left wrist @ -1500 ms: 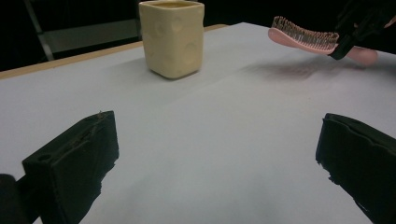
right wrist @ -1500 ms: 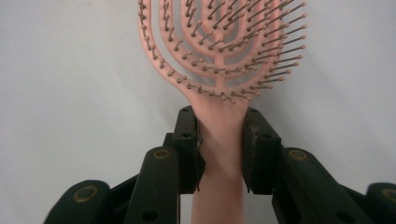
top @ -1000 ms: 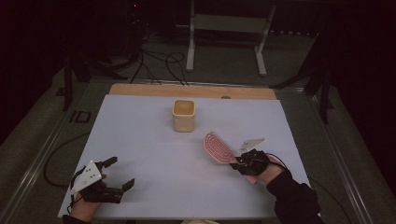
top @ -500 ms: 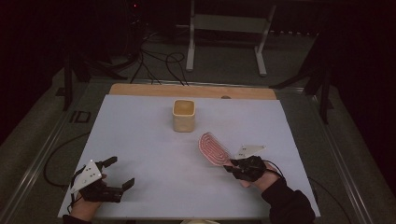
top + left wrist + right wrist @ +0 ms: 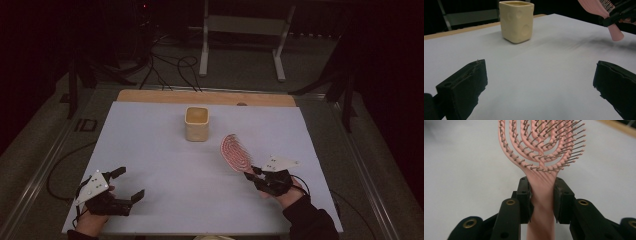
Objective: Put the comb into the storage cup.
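Clamping the pink brush by its handle, the right gripper held it raised over the table near the right edge, bristles facing up. The left gripper, jaws spread and empty, sat by the near-left corner. 1 cream cup stood toward the far edge.

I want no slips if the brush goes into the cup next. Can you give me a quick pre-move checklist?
1. Right gripper clamped on the pink hairbrush handle: ok.
2. Brush lifted off the table: ok, the left gripper view shows it in the air.
3. Cream cup upright, mouth open: ok.
4. Cup is empty: cannot tell.
5. Left gripper open, away from the cup: ok.
6. Path from brush to cup clear: ok.
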A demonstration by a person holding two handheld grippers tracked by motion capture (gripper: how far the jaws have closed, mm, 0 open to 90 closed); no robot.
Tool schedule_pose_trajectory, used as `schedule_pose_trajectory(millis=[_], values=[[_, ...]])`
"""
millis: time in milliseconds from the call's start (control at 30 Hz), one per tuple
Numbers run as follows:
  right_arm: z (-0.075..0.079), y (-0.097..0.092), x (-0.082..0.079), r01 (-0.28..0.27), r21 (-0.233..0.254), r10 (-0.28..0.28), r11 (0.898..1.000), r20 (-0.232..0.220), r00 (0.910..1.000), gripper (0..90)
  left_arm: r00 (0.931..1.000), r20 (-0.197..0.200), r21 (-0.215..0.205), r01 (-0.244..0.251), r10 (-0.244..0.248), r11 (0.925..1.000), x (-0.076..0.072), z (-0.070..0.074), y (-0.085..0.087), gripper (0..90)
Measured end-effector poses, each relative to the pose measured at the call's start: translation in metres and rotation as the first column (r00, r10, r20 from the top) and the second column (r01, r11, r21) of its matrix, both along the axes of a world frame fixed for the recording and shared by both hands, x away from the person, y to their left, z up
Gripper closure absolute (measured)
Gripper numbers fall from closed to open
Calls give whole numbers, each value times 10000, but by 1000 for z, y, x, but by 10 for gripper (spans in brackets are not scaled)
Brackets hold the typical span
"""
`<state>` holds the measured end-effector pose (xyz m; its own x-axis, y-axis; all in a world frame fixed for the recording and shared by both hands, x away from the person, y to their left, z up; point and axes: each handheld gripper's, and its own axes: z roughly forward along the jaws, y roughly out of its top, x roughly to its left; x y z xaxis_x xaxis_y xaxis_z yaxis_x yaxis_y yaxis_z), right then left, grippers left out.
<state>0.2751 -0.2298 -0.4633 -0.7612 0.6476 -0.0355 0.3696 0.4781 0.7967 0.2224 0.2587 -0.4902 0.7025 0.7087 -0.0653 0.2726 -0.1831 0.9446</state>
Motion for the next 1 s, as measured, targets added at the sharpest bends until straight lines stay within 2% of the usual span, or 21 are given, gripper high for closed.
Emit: schedule_pose_trajectory(millis=[67, 267, 467, 667, 800, 833, 1000], values=[[1, -1, -1, 40, 256, -41, 9997, 34, 10000, 707, 10000, -44, -11, 29, -29, 10000, 1, 1, -1, 1], [-3, 1, -3, 112, 290, -115, 9995, 88, 9999, 706, 9997, -258, 80, 55, -53, 10000, 2, 3, -6, 1], [-3, 3, -1, 201, 547, -209, 9983, 151, 9997, 707, 9992, -397, -7, 73, -73, 10000, 4, 9, -9, 1], [2, 3, -4, 446, 661, -475, 9968, 417, 9980, 707, 9981, -573, 59, 229, -225, 9997, 8, 27, -16, 1], [5, 2, -5, 596, 841, -664, 9947, 800, 9946, 707, 9959, -818, 94, 387, -378, 9992, 11, 40, -23, 1], [6, 2, -5, 615, 911, -690, 9939, 818, 9943, 707, 9954, -856, 32, 438, -434, 9990, 12, 43, -24, 1], [6, 2, -6, 650, 974, -742, 9931, 944, 9928, 706, 9937, -1047, 227, 436, -410, 9988, 16, 58, -34, 1]])
